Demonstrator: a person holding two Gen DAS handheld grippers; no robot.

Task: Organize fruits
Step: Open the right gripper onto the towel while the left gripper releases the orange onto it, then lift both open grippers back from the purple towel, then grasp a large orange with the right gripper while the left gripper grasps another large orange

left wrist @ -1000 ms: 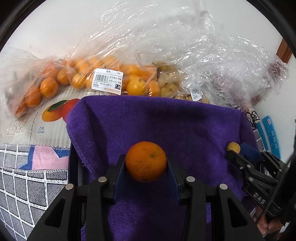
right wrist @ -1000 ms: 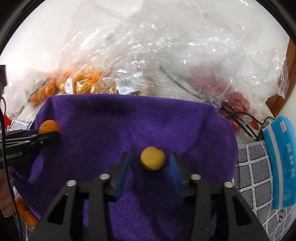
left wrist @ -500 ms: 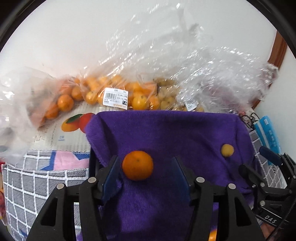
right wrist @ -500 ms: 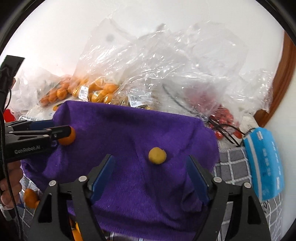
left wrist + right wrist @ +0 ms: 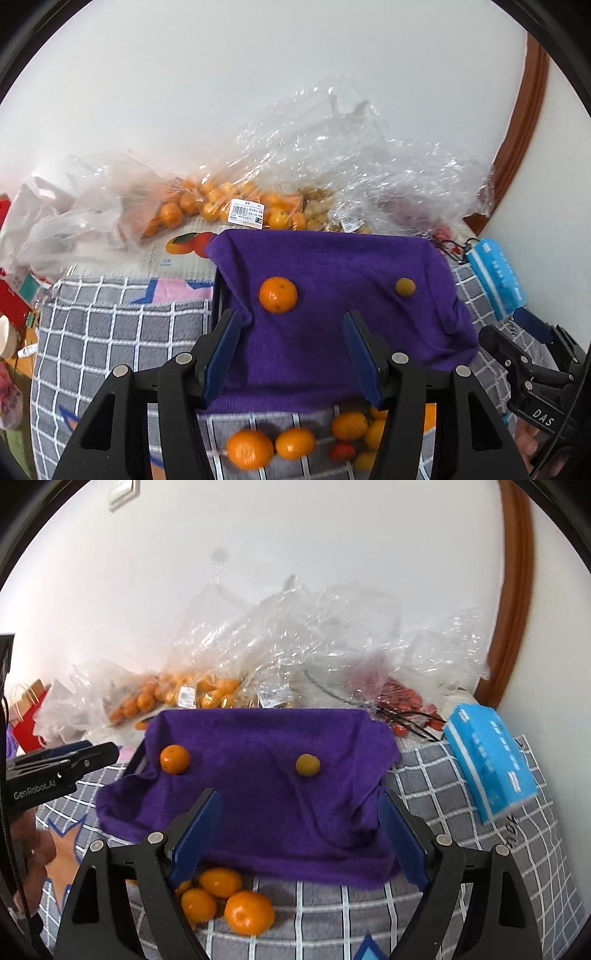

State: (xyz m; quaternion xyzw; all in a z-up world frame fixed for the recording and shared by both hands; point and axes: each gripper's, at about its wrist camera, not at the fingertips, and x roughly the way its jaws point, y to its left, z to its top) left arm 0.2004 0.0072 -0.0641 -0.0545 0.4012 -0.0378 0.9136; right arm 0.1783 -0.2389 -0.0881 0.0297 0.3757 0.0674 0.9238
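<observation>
A purple towel point(image 5: 332, 258) point(image 5: 258, 812) is draped over a low box. On it lie a mandarin point(image 5: 277, 294) point(image 5: 174, 759) at the left and a small yellow fruit point(image 5: 405, 287) point(image 5: 307, 764) at the right. My left gripper point(image 5: 290, 321) point(image 5: 101, 748) stands open, pulled back from the mandarin and not touching it. My right gripper point(image 5: 298, 799) point(image 5: 513, 332) is wide, its jaws opening, with the yellow fruit lying free well beyond them. Both grippers hold nothing.
Several loose mandarins point(image 5: 250, 448) point(image 5: 249, 912) lie on the grey checked cloth point(image 5: 110, 332) just in front of the towel. Clear bags of oranges point(image 5: 207, 206) and red fruit point(image 5: 402, 701) line the wall. A blue tissue pack point(image 5: 487, 764) lies at the right.
Both grippers let go of their fruit, opened, and drew back and up. The mandarin and the yellow fruit stay on the towel. Loose mandarins have come into view below.
</observation>
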